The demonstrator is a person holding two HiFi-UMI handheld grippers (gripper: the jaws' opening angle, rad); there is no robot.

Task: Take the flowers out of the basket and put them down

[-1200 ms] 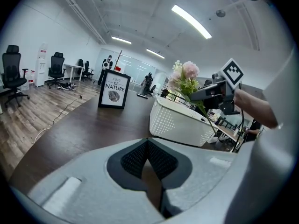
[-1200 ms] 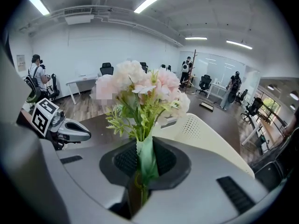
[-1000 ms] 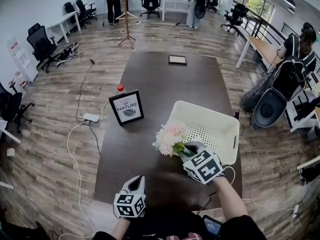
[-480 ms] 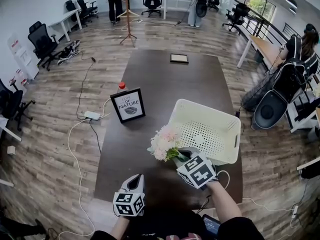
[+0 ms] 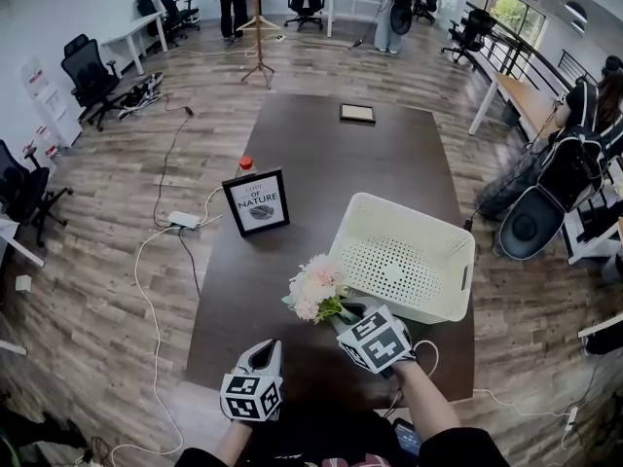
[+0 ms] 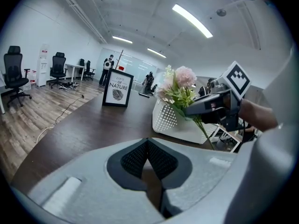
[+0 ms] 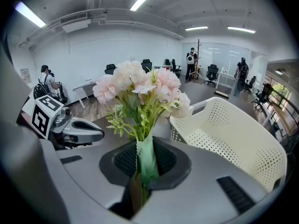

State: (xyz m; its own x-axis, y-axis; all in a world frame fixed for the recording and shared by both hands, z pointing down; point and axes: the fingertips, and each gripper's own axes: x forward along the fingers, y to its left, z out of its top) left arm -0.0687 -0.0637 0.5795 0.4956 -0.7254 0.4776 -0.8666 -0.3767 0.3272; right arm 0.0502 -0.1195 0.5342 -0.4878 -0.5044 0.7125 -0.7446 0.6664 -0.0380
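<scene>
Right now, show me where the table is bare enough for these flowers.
Bare: the table left of the flowers, between the framed sign and the left gripper; also the far half up to the small frame. Crowded: the basket side, by the right gripper.

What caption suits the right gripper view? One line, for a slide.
Right gripper shut on the stems of a pink flower bunch, white basket beside it.

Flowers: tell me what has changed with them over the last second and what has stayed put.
The right claw, shut on the flowers throughout, has carried them away from the basket's near corner, toward the person and lower over the table. Nothing was let go. The left claw stayed shut and empty at the table's near edge; the basket and the framed sign did not move.
</scene>
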